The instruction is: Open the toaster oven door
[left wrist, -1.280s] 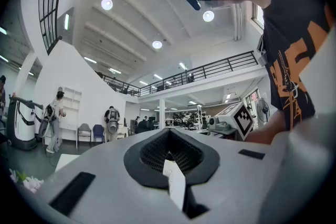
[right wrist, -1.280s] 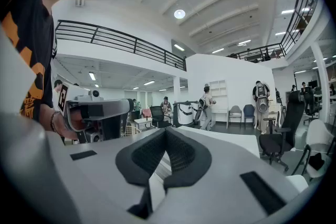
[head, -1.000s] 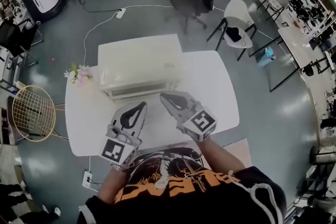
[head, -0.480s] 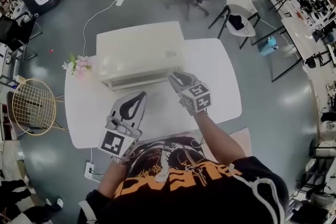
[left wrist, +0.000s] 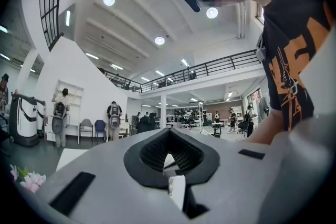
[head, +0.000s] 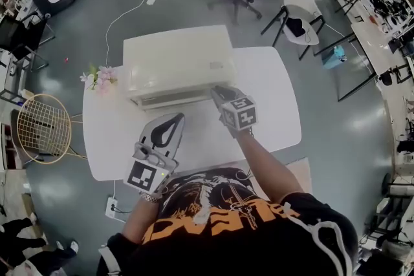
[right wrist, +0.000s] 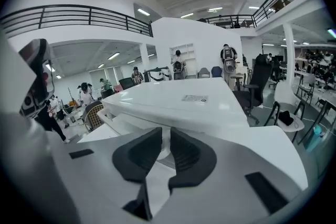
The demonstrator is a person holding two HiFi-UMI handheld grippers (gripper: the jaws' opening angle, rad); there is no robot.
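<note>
Two tools out, the right one at the oven front

I see the big white box-shaped toaster oven (head: pixel 178 61) at the back of the white worktop (head: pixel 268 113), and its door looks shut. My right tool (head: pixel 218 92) is just at the oven's front right corner. Its jaws are a little apart, with only the white oven front in the gap, so it grips nothing. My left tool (head: pixel 173 121) hangs over the bare worktop, clenched on nothing. To do this well, I think I should bring the right tool to the door's top edge, close it on the handle, which I cannot pick out yet, then pull slowly toward me and down so the oven does not slide. A second ago the right tool was further back, beside the left one. Now it has gone forward to the oven, and the left one has hardly moved.
</note>
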